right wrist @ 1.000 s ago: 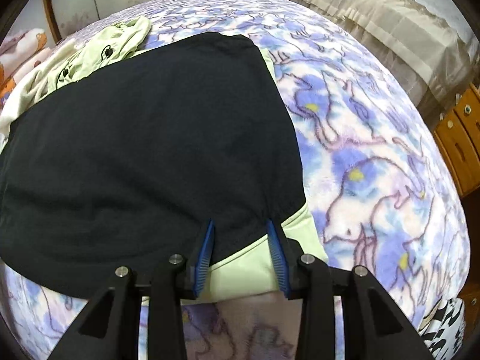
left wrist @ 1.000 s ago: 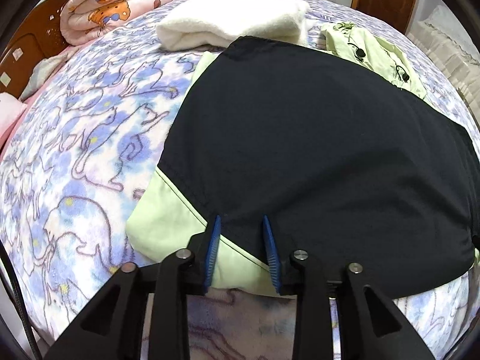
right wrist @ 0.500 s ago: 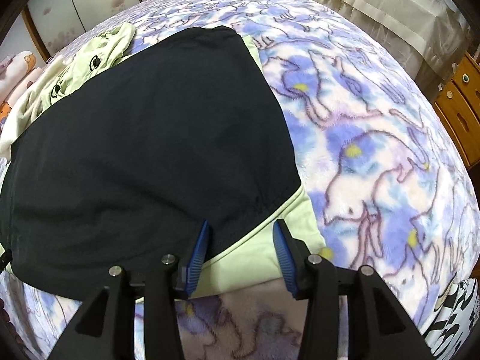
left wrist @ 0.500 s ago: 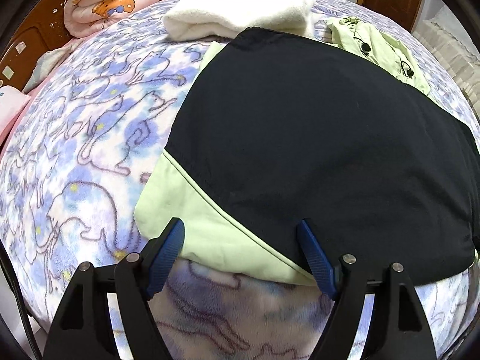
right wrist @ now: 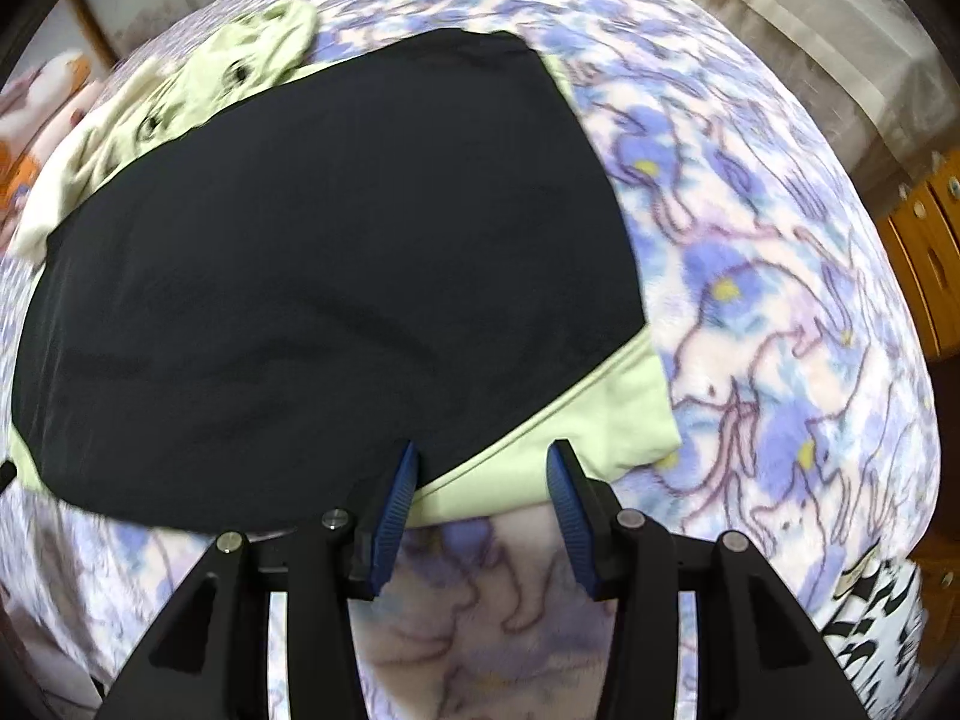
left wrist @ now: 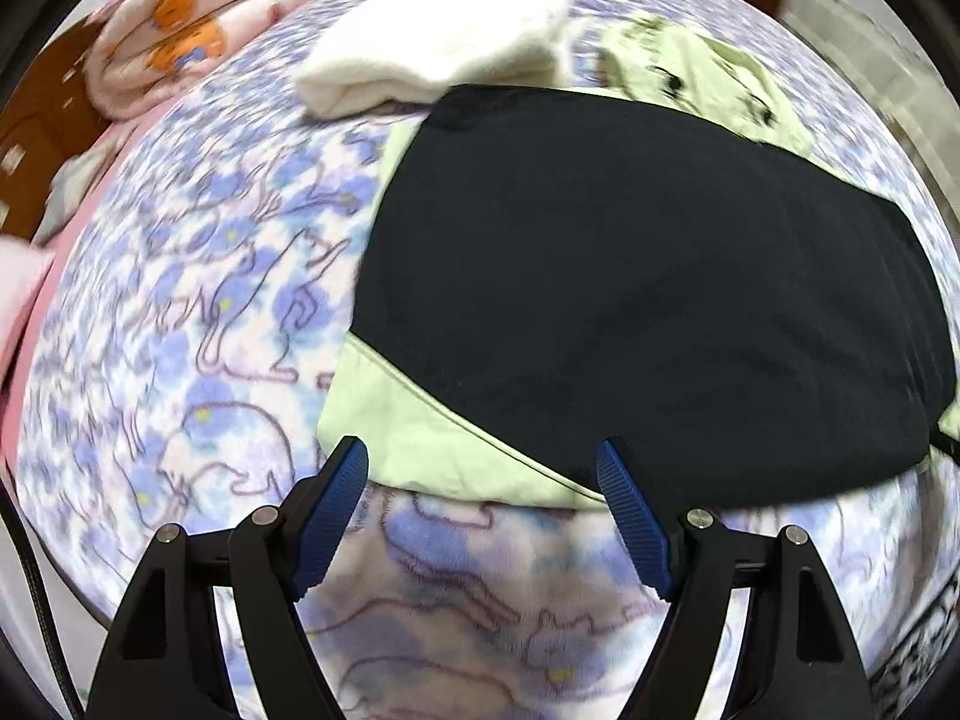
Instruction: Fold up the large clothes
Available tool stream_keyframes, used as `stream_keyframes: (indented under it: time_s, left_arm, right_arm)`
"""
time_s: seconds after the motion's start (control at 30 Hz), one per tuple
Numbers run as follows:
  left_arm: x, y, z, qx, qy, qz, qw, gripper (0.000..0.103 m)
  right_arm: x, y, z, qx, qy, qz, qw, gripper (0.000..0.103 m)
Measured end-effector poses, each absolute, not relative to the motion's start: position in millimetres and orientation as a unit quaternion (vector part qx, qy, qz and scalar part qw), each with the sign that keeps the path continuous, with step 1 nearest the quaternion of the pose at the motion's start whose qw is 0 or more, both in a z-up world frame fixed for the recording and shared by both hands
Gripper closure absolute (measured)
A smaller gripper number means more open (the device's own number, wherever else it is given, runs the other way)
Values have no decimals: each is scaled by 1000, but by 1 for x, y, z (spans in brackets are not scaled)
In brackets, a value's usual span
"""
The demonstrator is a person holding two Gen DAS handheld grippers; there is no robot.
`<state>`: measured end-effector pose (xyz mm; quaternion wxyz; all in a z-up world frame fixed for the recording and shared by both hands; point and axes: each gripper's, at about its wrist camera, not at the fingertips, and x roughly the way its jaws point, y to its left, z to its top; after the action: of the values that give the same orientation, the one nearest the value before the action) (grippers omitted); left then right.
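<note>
A large black garment (left wrist: 630, 276) with pale green corners lies flat on the bed; it also shows in the right wrist view (right wrist: 324, 264). My left gripper (left wrist: 483, 462) is open wide, its blue pads astride the near left green corner (left wrist: 420, 444), holding nothing. My right gripper (right wrist: 480, 462) is open, its pads at the near edge by the right green corner (right wrist: 600, 414), holding nothing.
The bed has a purple and white fleece cover (left wrist: 198, 324). A folded white blanket (left wrist: 432, 48) and a pink printed quilt (left wrist: 174, 42) lie at the far side. A crumpled green garment (left wrist: 702, 72) lies behind the black one. Wooden drawers (right wrist: 924, 252) stand on the right.
Both grippers have opened and let go of the garment's near edge. The left one opened first and wide, the right one a little later. Both have drawn back slightly.
</note>
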<state>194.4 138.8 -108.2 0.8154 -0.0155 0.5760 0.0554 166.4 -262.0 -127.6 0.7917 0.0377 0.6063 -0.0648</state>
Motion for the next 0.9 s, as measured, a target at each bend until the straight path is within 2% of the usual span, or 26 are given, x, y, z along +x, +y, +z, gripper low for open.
stream_keyframes:
  time_s: [0.23,0.53,0.67,0.9]
  left_arm:
    - [229,120,-72,44,603,-11,796,24]
    - [329,86,-23,56,578,-73,811,24]
    - [389,78,-25,38,549,-96,829,24]
    - [524,73,-67,-22,520,-139,843,24]
  right_arm:
    - [193,-237,-94,-9,619,-11,785,58]
    - [282,-221,-31,-10,579,26,815,58]
    - [330,-214,-26,14,551,48,833,58]
    - [457,-193,-67,62,540,74,836,58]
